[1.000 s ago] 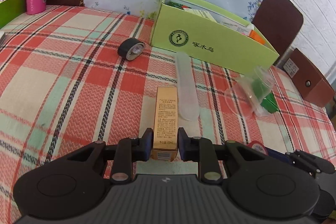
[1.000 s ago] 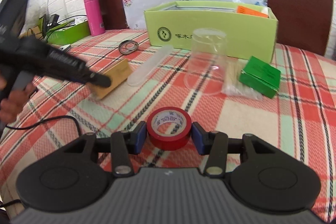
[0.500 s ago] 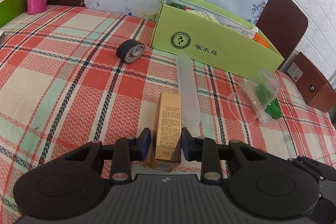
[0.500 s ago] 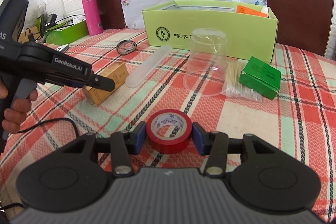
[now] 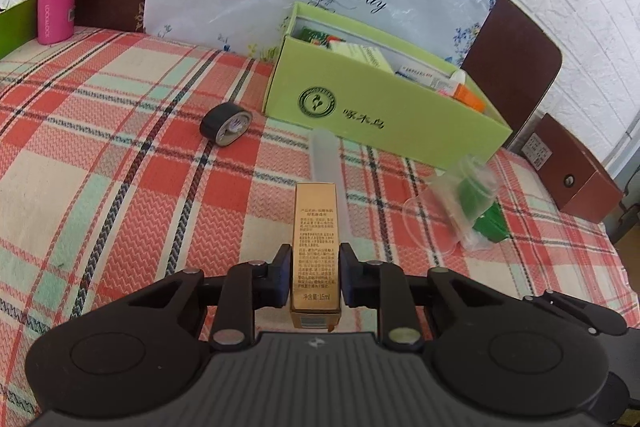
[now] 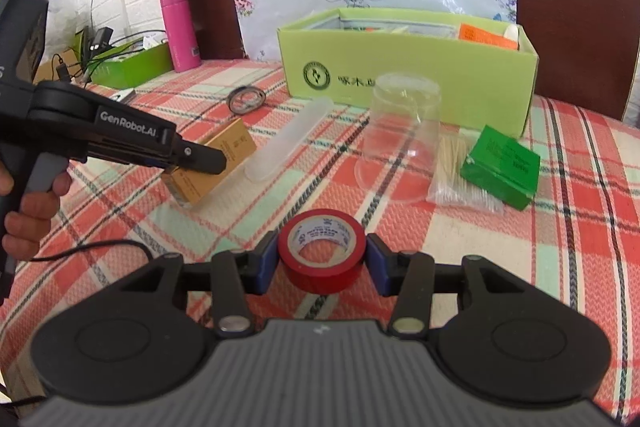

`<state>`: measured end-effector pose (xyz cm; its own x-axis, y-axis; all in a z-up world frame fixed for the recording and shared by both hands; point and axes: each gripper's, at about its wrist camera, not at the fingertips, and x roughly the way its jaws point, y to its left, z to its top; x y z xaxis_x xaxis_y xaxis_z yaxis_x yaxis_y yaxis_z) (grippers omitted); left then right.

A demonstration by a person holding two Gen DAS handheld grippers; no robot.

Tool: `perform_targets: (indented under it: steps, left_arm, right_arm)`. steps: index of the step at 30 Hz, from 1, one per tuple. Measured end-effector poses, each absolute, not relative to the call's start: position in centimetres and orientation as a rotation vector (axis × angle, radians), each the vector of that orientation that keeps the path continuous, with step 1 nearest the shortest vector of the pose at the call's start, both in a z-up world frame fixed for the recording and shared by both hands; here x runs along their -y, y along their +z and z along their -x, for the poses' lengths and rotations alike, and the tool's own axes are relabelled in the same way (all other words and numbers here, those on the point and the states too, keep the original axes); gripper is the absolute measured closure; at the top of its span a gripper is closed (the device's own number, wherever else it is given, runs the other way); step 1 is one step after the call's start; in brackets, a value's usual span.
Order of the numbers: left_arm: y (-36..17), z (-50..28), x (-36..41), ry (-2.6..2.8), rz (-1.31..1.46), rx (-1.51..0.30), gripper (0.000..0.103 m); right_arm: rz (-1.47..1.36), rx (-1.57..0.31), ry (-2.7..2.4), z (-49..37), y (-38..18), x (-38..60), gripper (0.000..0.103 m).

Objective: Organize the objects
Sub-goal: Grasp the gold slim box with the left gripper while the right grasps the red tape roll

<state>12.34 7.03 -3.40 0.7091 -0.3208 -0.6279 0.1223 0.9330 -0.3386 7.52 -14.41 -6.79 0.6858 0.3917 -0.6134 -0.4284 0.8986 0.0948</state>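
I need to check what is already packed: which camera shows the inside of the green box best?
The left wrist view: it looks down into the green box, showing packets and cartons. The right wrist view meets the front wall nearly level, so only an orange pack shows.

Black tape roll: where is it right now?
Left wrist view: the black tape roll lies on the plaid tablecloth, just left of the green box's near corner, beyond the gold carton.

1. I see a woven plaid tablecloth [image 5: 120, 187], rough and matt.
2. My gold carton [image 5: 316, 247] looks glossy, metallic card.
3. Red tape roll [image 6: 322, 255]: shiny vinyl.
4. Green box [image 5: 400, 119]: matt cardboard.
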Motion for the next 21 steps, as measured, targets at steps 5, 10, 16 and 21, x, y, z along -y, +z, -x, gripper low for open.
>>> perform_targets:
  steps: [5, 10, 16, 21]
  left_arm:
    - [-1.9, -12.1, -7.1, -0.265, 0.283, -0.697, 0.079]
    - [-0.1, -12.4, -7.5, -0.262, 0.282, -0.649, 0.079]
    - [2.1, -13.6, -7.7, -0.260, 0.292, -0.587, 0.079]
    - [3.8, -15.1, -7.3, -0.270, 0.287, -0.547, 0.079]
  right_arm:
    - [0.049, -0.636, 0.468, -7.8, -5.4, 14.4, 0.057]
    - [0.040, -0.579, 0.467, -8.2, -3.5, 14.9, 0.057]
    - [0.028, -0.493, 0.454, -9.2, -1.1, 15.8, 0.057]
    - [0.029, -0.434, 0.436, -11.0, 0.4, 16.5, 0.057]
